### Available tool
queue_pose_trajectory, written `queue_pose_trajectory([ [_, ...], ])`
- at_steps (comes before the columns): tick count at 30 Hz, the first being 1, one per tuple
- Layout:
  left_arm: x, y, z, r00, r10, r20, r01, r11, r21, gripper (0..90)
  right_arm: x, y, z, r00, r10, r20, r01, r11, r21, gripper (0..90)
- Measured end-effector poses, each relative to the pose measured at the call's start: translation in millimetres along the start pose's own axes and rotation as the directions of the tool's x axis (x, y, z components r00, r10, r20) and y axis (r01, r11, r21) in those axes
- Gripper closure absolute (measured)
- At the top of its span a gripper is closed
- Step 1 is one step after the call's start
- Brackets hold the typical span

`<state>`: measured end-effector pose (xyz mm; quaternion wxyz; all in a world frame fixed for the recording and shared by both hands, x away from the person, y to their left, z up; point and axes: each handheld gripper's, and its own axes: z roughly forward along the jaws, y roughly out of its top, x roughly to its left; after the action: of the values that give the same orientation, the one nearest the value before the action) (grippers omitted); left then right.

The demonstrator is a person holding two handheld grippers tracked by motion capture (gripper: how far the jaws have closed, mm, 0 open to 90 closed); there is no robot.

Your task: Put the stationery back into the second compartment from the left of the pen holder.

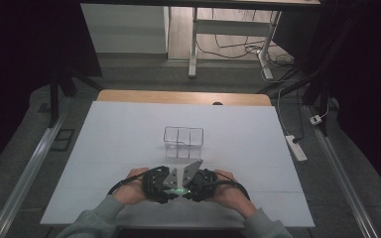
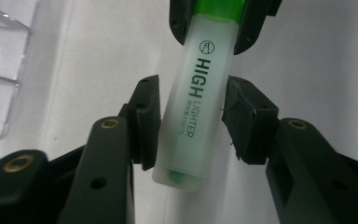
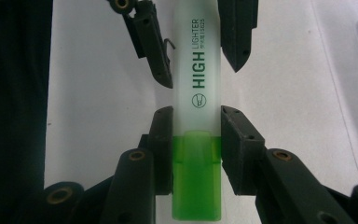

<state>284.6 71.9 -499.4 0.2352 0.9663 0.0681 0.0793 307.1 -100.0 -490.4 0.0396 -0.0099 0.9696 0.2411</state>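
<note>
A green highlighter (image 1: 179, 190) with a frosted barrel and a bright green cap is held between my two grippers, just above the white table near its front edge. My right gripper (image 3: 196, 140) is shut on the green cap end of the highlighter (image 3: 198, 93). My left gripper (image 2: 191, 121) faces it from the other side, and its pads lie against both sides of the frosted barrel (image 2: 193, 107), near the butt end. In the high view the left gripper (image 1: 171, 187) and the right gripper (image 1: 186, 188) meet tip to tip, each in a hand.
A clear plastic box (image 1: 183, 141) with compartments stands on the white table cover (image 1: 104, 148), a short way beyond the grippers. It also appears as a clear box (image 2: 0, 70) at one edge of the left gripper view. Behind the table are desk legs and cables on the floor.
</note>
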Motion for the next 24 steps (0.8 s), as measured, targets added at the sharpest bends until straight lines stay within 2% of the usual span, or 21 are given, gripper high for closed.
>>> queue_pose_trajectory([
  [1, -0.4, -0.1, 0.3, 0.9999, 0.016, 0.005, -0.016, 0.9999, 0.007, 59.0, 0.6, 0.1, 0.2, 1.0000, -0.006, -0.001, 0.006, 1.000, -0.001, 66.4],
  [2, 2.8, 0.5, -2.4, 0.9968, 0.080, -0.001, -0.080, 0.9948, 0.063, 59.9, 0.9, 0.5, -0.5, 0.9999, -0.014, 0.000, 0.014, 1.000, 0.006, 66.4],
  [3, -1.2, -0.5, 0.8, 0.9989, 0.047, -0.005, -0.047, 0.9983, 0.034, 61.5, 1.6, 0.6, -0.7, 0.9999, -0.016, -0.005, 0.016, 1.000, 0.001, 66.4],
  [4, -1.2, -0.6, 1.3, 0.9989, 0.047, 0.002, -0.048, 0.9983, 0.033, 62.4, 1.8, 0.3, -0.9, 0.9998, -0.017, -0.011, 0.016, 1.000, -0.016, 66.3],
  [6, -2.0, -1.2, 2.6, 0.9990, 0.043, 0.015, -0.043, 0.9987, 0.027, 63.8, 1.6, 0.5, -3.1, 0.9994, -0.031, -0.014, 0.030, 0.999, -0.011, 66.0],
  [8, -2.0, -1.9, 2.5, 0.9991, 0.041, 0.011, -0.042, 0.9988, 0.024, 64.9, 1.6, -0.2, -2.8, 0.9996, -0.025, -0.017, 0.024, 0.999, -0.037, 65.3],
  [11, 0.3, -3.4, -0.1, 0.9998, 0.020, 0.005, -0.020, 0.9998, -0.007, 65.3, -0.1, -1.5, -7.3, 1.0000, -0.003, 0.003, 0.004, 0.998, -0.067, 63.8],
  [13, 2.5, -5.2, -2.5, 1.0000, -0.009, 0.001, 0.009, 0.9993, -0.036, 65.5, -1.9, -2.7, -11.6, 0.9993, 0.033, 0.019, -0.031, 0.995, -0.099, 62.1],
  [15, 4.9, -7.6, -3.7, 0.9998, -0.018, 0.000, 0.018, 0.9986, -0.050, 65.5, -4.6, -4.5, -15.9, 0.9969, 0.071, 0.033, -0.066, 0.989, -0.132, 57.4],
  [19, 8.9, -10.9, -5.7, 0.9991, -0.037, -0.021, 0.036, 0.9973, -0.065, 65.5, -9.7, -10.5, -24.0, 0.9838, 0.161, 0.078, -0.140, 0.964, -0.227, 47.3],
  [21, 11.5, -13.5, -7.4, 0.9982, -0.055, -0.021, 0.053, 0.9952, -0.082, 65.5, -12.6, -14.3, -28.1, 0.9751, 0.204, 0.086, -0.174, 0.947, -0.270, 43.5],
  [24, 15.5, -17.8, -9.4, 0.9954, -0.085, -0.043, 0.081, 0.9926, -0.091, 65.4, -16.0, -19.8, -34.5, 0.9621, 0.254, 0.098, -0.210, 0.921, -0.329, 39.8],
])
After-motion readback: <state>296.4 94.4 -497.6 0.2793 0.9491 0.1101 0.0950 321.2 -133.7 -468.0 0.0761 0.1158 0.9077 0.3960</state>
